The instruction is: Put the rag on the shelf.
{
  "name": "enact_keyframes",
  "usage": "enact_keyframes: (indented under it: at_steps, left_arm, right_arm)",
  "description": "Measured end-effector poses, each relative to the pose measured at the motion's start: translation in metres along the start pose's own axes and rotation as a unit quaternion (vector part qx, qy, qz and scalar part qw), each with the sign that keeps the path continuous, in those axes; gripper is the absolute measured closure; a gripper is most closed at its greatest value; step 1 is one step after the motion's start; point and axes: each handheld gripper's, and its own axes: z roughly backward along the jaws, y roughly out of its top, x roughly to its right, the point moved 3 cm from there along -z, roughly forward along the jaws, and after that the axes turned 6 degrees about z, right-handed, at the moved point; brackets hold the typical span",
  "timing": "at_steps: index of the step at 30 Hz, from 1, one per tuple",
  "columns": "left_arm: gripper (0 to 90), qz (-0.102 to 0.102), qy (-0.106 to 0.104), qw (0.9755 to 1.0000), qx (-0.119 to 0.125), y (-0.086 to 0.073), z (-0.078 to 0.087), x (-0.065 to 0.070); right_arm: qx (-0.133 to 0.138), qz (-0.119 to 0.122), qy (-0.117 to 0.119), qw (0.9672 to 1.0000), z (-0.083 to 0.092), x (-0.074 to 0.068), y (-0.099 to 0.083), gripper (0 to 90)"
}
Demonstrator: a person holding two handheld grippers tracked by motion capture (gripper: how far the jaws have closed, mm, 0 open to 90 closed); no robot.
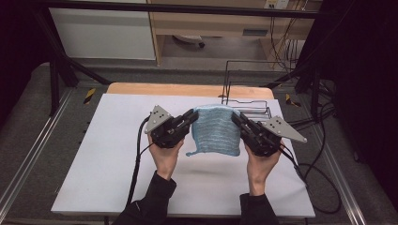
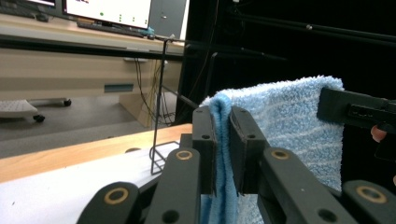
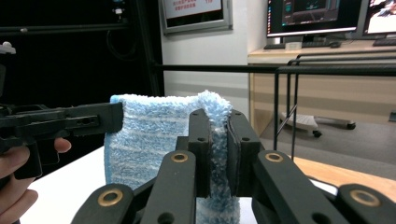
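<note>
We are holding the blue terry towel (image 1: 216, 130) clear above the white table sheet (image 1: 108, 159) — left gripper (image 1: 191, 117) and right gripper (image 1: 236, 118) each clamping a top corner. It is hanging between them, the wire rack (image 1: 246, 101) probably just behind.

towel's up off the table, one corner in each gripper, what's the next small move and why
Probably carry it toward the wire rack just behind. The left gripper and right gripper each pinch a top corner of the blue towel, which hangs clear of the white table, spread between them. The rack looks like the nearest place to drape it.
</note>
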Motion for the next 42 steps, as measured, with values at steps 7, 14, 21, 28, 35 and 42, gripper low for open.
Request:
enact_keyframes:
  at_steps: [7, 14, 21, 28, 35, 42]
  left_arm:
    - [81.1, 0.0, -0.011, 0.9999, 0.01, 0.01, -0.011, 0.009]
    - [81.1, -0.005, -0.019, 0.9995, 0.023, 0.021, -0.023, 0.019]
    - [81.1, -0.012, -0.029, 0.9989, 0.034, 0.033, -0.035, 0.031]
    - [81.0, -0.014, -0.034, 0.9983, 0.045, 0.046, -0.045, 0.037]
    - [81.1, -0.005, -0.045, 0.9974, 0.057, 0.061, -0.052, 0.039]
    - [81.1, -0.013, -0.048, 0.9967, 0.065, 0.078, -0.057, 0.044]
  right_arm:
    - [0.011, 0.005, -0.013, 0.9998, 0.006, 0.006, 0.012, 82.6]
    - [0.022, 0.01, -0.027, 0.9993, 0.012, 0.015, 0.024, 82.6]
    - [0.034, 0.017, -0.041, 0.9984, 0.016, 0.023, 0.037, 82.7]
    - [0.047, 0.021, -0.052, 0.9973, 0.02, 0.032, 0.049, 82.7]
    - [0.055, 0.028, -0.064, 0.996, 0.022, 0.042, 0.066, 82.7]
    - [0.062, 0.034, -0.076, 0.9946, 0.026, 0.053, 0.081, 82.6]
